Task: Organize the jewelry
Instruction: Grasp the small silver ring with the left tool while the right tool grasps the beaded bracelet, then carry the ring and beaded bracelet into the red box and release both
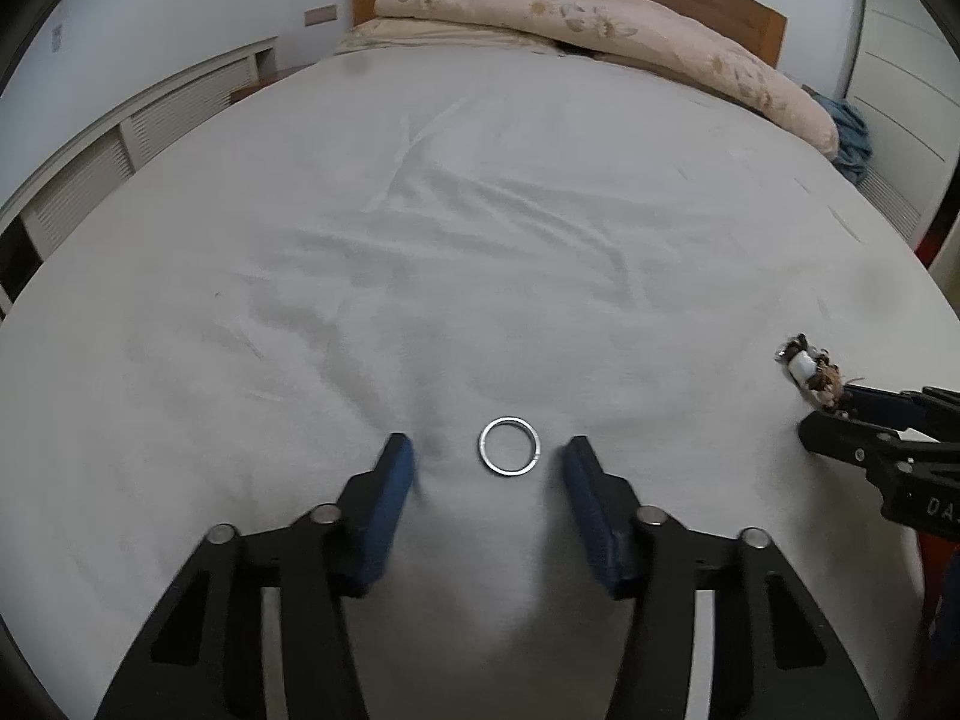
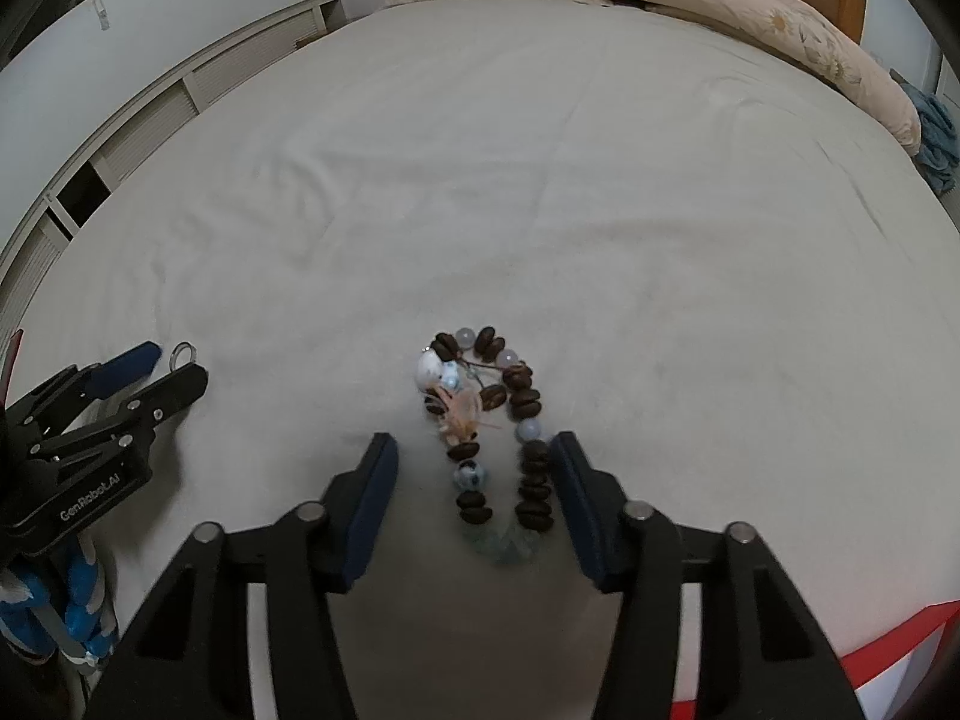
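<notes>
A silver ring [image 1: 509, 445] lies flat on the white bed sheet [image 1: 480, 240]. My left gripper [image 1: 487, 457] is open, its blue-padded fingers on either side of the ring, not touching it. A beaded bracelet [image 2: 498, 420] of dark brown, pale and white beads lies on the sheet in the right wrist view. My right gripper [image 2: 474, 455] is open around the bracelet's near part; the right finger is close against the beads. The bracelet [image 1: 810, 372] and right gripper [image 1: 840, 420] also show at the right of the left wrist view. The ring [image 2: 183, 354] and left gripper [image 2: 162, 369] show at the left of the right wrist view.
A folded floral quilt [image 1: 600, 18] and wooden headboard [image 1: 720, 0] lie at the bed's far end. A blue cloth [image 1: 852, 138] sits by the far right corner. White slatted cabinets [image 1: 120, 144] run along the left. A red-edged object [image 2: 900, 630] is at the near right.
</notes>
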`<state>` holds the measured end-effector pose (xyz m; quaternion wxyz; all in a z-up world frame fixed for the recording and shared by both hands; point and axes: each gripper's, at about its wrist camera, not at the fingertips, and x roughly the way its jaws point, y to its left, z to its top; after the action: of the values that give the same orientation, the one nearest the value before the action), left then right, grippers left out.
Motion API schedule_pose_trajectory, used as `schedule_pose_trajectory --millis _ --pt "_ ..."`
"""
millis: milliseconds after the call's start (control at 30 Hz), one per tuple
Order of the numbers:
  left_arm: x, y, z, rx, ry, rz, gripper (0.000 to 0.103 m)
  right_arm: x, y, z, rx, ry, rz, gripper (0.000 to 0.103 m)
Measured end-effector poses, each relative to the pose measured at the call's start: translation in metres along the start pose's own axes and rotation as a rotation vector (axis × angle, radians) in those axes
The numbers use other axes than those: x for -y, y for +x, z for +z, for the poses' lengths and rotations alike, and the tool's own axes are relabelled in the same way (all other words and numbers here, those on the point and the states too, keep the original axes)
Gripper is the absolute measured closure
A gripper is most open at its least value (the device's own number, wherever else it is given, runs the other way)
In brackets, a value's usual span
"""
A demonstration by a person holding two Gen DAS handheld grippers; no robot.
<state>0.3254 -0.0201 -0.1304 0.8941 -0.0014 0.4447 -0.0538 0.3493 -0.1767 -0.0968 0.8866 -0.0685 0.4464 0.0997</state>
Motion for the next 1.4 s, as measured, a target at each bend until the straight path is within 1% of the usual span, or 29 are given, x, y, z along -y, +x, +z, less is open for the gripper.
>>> schedule_pose_trajectory --millis 133,200,267,333,467,533,567,833,1033,1233,1400 --pt "-0.002 0.001 0.000 0.000 -0.008 -0.018 0.058 0.003 0.000 -0.001 0.000 0.005 0.007 0.063" --pt "-0.003 0.001 -0.001 -0.001 -0.017 -0.027 0.061 0.003 -0.001 -0.002 0.000 0.004 0.012 0.069" --pt "-0.004 0.001 -0.001 -0.002 -0.021 -0.036 0.064 0.003 -0.002 -0.003 -0.001 0.001 0.021 0.078" --pt "-0.003 0.001 0.000 -0.004 -0.021 -0.043 0.066 0.003 -0.004 -0.004 -0.001 0.002 0.036 0.084" --pt "-0.002 0.001 0.000 -0.008 -0.013 -0.050 0.072 -0.001 -0.006 -0.006 0.002 -0.011 0.053 0.084" --pt "0.000 0.001 0.000 -0.010 -0.007 -0.050 0.082 -0.003 -0.008 -0.008 0.008 -0.006 0.069 0.084" --pt "0.001 0.001 0.000 -0.010 -0.004 -0.049 0.083 -0.003 -0.009 -0.009 0.012 -0.003 0.075 0.084" --pt "0.002 -0.005 -0.001 0.004 -0.019 -0.041 0.083 -0.010 -0.019 -0.015 0.034 0.017 0.119 0.085" --pt "0.004 -0.024 0.000 0.023 -0.010 -0.032 0.083 -0.018 -0.038 -0.019 0.060 0.030 0.150 0.085" --pt "0.010 -0.059 0.003 0.056 -0.001 -0.023 0.083 -0.024 -0.075 -0.023 0.103 0.044 0.170 0.085" --pt "0.021 -0.091 0.006 0.082 0.010 -0.026 0.083 -0.022 -0.116 -0.030 0.154 0.055 0.174 0.085"
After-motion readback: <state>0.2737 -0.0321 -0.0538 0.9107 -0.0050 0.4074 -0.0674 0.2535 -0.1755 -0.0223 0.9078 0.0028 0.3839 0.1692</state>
